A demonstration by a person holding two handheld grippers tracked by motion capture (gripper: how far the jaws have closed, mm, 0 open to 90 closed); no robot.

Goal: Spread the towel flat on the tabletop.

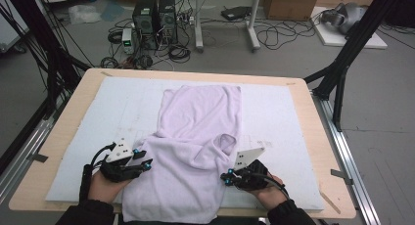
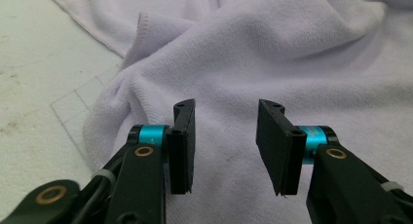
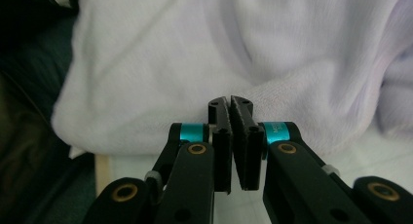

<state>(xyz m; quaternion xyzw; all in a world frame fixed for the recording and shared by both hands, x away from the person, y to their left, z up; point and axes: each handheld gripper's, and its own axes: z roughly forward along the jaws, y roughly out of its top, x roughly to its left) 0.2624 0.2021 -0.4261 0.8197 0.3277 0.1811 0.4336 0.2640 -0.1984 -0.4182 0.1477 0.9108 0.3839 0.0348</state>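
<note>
At table's near edge, towel [image 1: 195,151] hem cut off; left hand-held gripper [image 2: 226,136] parted, empty; right hand-held gripper [image 3: 230,136] closed, grip unclear.

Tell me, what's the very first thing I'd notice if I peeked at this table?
A big pale lilac towel, rumpled and half folded, lies down the middle of the white mat and hangs over the table's near edge. On either side of it a hand holds a black gripper: the left gripper has its jaws open just over the cloth, and the right gripper has its jaws shut at the towel's edge, with no cloth seen between them.
</note>
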